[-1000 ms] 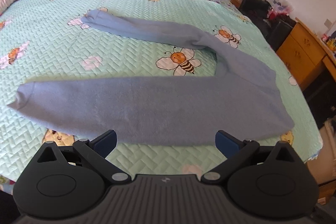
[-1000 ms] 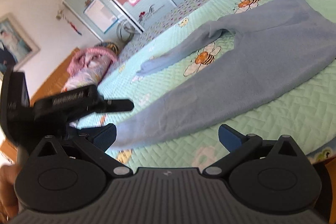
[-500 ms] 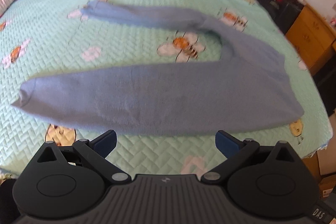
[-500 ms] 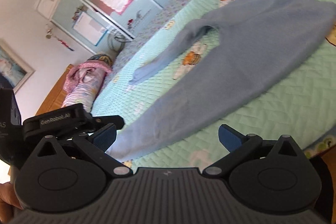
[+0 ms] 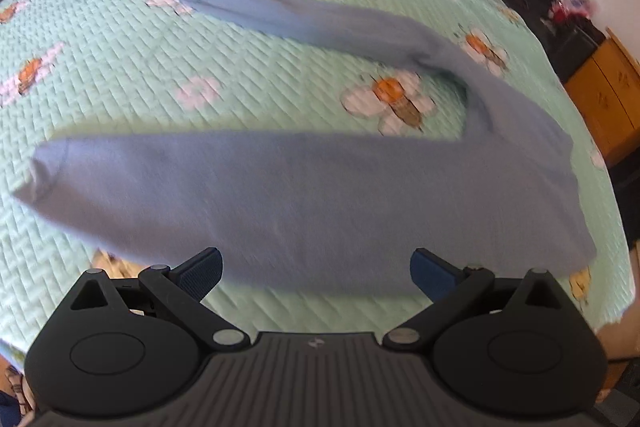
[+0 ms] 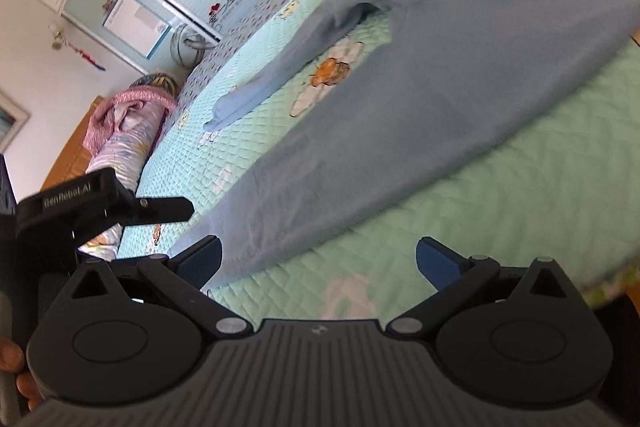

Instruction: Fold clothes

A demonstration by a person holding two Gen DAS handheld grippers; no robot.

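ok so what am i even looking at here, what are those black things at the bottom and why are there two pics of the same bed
No robot arm here: a person holds a two-finger gripper in each hand, and each carries a wide-angle camera looking along its fingers. The black shapes at the bottom are the tools themselves.

One picture comes from the left gripper, the other from the right gripper, so you see the same bed from two angles. In the right view, the left gripper appears at the side.

On the mint bee-print quilt lies a pair of light blue pants, legs spread apart and not yet folded. A rolled pink blanket sits at the bed's head.

Both grippers are open and hold nothing.
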